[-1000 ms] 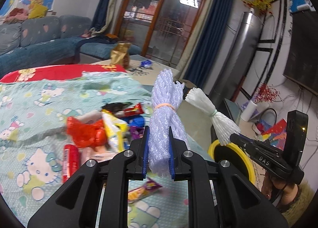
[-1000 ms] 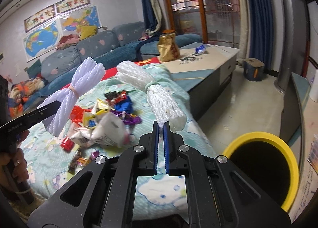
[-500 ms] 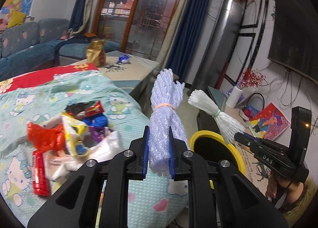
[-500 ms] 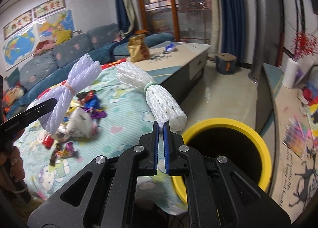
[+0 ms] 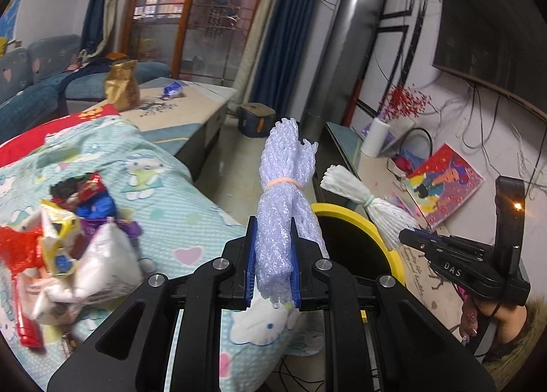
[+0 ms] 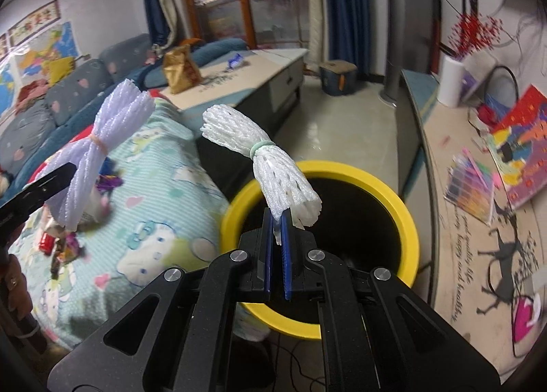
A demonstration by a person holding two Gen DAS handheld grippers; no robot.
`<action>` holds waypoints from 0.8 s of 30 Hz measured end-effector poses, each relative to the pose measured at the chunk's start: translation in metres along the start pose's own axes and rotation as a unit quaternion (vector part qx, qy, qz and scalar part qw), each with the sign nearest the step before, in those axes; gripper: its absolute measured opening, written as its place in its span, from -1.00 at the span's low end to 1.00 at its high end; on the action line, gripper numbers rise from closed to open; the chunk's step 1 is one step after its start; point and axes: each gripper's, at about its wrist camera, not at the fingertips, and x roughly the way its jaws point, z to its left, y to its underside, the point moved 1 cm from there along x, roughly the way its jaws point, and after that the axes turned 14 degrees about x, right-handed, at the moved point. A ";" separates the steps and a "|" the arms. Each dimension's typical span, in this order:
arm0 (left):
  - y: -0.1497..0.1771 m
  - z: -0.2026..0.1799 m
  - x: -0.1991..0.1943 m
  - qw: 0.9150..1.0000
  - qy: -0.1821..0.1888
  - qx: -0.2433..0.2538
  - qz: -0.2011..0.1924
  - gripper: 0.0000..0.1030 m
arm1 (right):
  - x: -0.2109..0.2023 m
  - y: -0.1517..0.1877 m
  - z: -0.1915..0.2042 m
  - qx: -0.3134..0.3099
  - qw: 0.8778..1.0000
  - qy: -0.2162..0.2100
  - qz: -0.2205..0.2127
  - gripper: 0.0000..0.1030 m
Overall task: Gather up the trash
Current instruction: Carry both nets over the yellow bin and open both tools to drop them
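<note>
My left gripper (image 5: 273, 255) is shut on a pale lilac foam net bundle (image 5: 285, 197) tied with an orange band; the bundle stands upright between the blue pads. My right gripper (image 6: 277, 241) is shut on the lower edge of a white foam net bundle (image 6: 259, 156) tied with a green band. That white bundle hangs over the mouth of the yellow-rimmed black bin (image 6: 407, 217). In the left wrist view the bin (image 5: 345, 212) lies just behind the lilac bundle, with the right gripper (image 5: 405, 236) and white bundle (image 5: 362, 200) over its right rim. The lilac bundle (image 6: 95, 149) shows left in the right wrist view.
A heap of snack wrappers (image 5: 61, 238) lies on the cartoon-print blanket (image 5: 191, 221) left of the bin. A low table (image 5: 191, 108) with a gold bag (image 5: 121, 84) stands behind. A cabinet top (image 6: 454, 186) with papers runs along the right. A person's hand (image 5: 506, 320) holds the right gripper.
Both grippers have swung right, away from the wrapper heap and toward the bin. The bin now lies under the white bundle. Both grips are unchanged.
</note>
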 end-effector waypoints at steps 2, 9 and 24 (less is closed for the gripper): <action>0.000 -0.009 0.009 1.000 0.008 0.009 0.006 -0.70 | 0.004 0.001 -0.010 0.012 1.000 0.010 0.006 -0.95; 0.001 -0.035 0.037 0.998 0.034 0.036 0.026 -0.70 | 0.014 0.001 -0.038 0.041 0.998 0.038 0.019 -0.95; 0.008 -0.081 0.112 0.991 0.070 0.088 0.073 0.33 | 0.030 0.002 -0.072 0.074 0.994 0.075 0.037 -0.37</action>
